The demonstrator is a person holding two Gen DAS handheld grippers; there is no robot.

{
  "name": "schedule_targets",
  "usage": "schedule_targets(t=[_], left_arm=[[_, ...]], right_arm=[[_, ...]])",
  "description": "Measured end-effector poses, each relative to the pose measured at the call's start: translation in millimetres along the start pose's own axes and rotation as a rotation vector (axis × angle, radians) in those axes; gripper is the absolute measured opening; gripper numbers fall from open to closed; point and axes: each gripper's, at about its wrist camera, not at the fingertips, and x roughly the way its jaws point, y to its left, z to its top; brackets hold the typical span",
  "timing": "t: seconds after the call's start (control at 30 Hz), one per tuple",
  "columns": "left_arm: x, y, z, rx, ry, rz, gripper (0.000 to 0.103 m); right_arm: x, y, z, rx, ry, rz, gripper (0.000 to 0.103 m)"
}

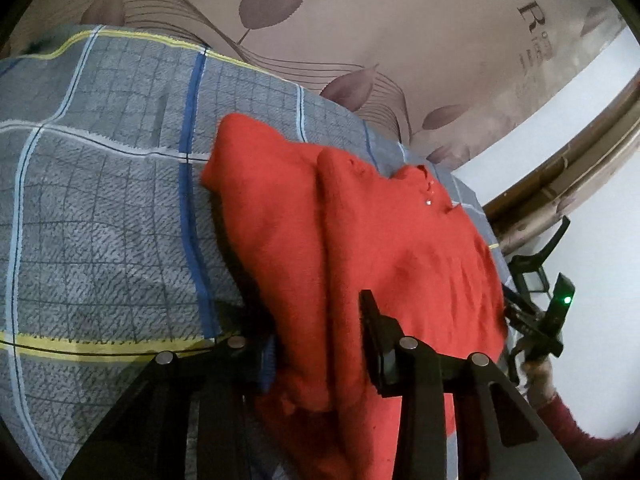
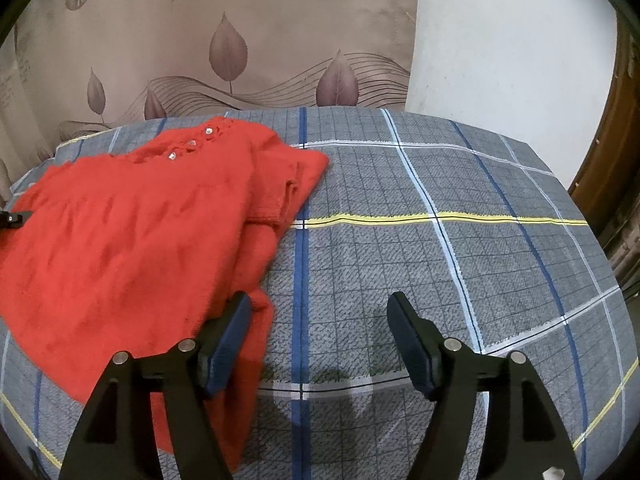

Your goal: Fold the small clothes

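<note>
The fuzzy red knitted sweater (image 2: pixel 132 232) is lying on the grey plaid bedspread (image 2: pixel 460 248), with its buttoned neckline toward the leaf-patterned headboard (image 2: pixel 240 48) and one side already turned in over the body, so it is looking partly folded.

The main risk is sitting at the left gripper (image 1: pixel 316 332). Its jaws are narrowing around the doubled hem edge of the sweater, with red knit bunching between them; one finger is half buried under the cloth, so I cannot tell whether the pads are truly pinching. If they are catching only the top layer, lifting is likely to peel the fold open instead of carrying both layers over. The soft, thick knit is also likely to slip out of a shallow bite, and a finger pushed under the sweater could be snagging the bedspread and dragging it along.

The right gripper (image 2: pixel 320 336) is hovering at the sweater's near corner with its jaws spread wide and holding nothing. One blue-padded finger is sitting over the edge of the red knit, whether touching it is unclear, and the other is over bare bedspread. With that corner free, a one-sided pull from the left is likely to skew the sweater toward the headboard and leave the fold crooked.
</note>
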Motion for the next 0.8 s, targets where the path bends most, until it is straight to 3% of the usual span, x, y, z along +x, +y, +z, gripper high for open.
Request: schedule_targets(t=[0.1, 0.37, 0.4, 0.47, 0.5, 0.63, 0.8], left_arm=[[4, -9, 1, 0.01, -0.015, 0.019, 0.049], [12, -22, -2, 0.007, -0.073, 0.125, 0.05], [13, -25, -2, 0.016, -0.061, 0.145, 0.045], [17, -30, 0, 0.015, -0.028, 0.157, 0.025], [17, -32, 2, -0.001, -0.015, 0.162, 0.022], [15, -41, 6, -0.018, -0.005, 0.178, 0.018], [1, -57, 15, -0.136, -0.034, 0.1, 0.017]], right_arm=[[2, 1, 0, -0.009, 0.004, -0.003, 0.071], [0, -2, 0, 0.004, -0.007, 0.006, 0.075], [0, -2, 0, 0.005, -0.008, 0.007, 0.075], [-2, -2, 0, 0.01, -0.012, 0.009, 0.075], [-2, -3, 0, 0.014, -0.016, 0.012, 0.077], [-6, -8, 0, 0.035, -0.034, 0.036, 0.081], [-10, -14, 0, 0.066, -0.06, 0.079, 0.083]])
